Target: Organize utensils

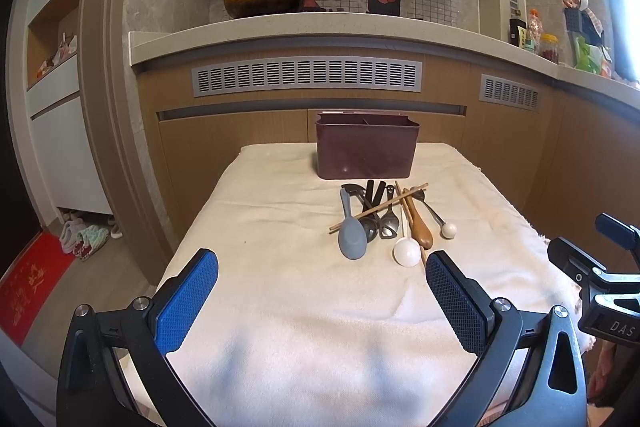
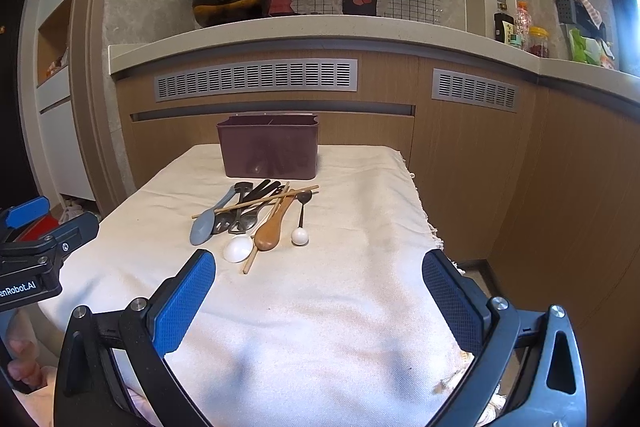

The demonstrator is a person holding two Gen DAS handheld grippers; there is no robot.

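both grippers spread wide, left gripper [image 1: 322, 291], right gripper [image 2: 319, 287], cream cloth-covered table [image 1: 280, 307], kitchen counter [image 1: 320, 27]

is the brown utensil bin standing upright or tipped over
Upright. The brown bin sits flat on the cloth with its open rim facing up, a divider visible inside; the utensil pile lies in front.

bright window glare at the right edge, soft shadows, strong fisheye bending, dark corners.
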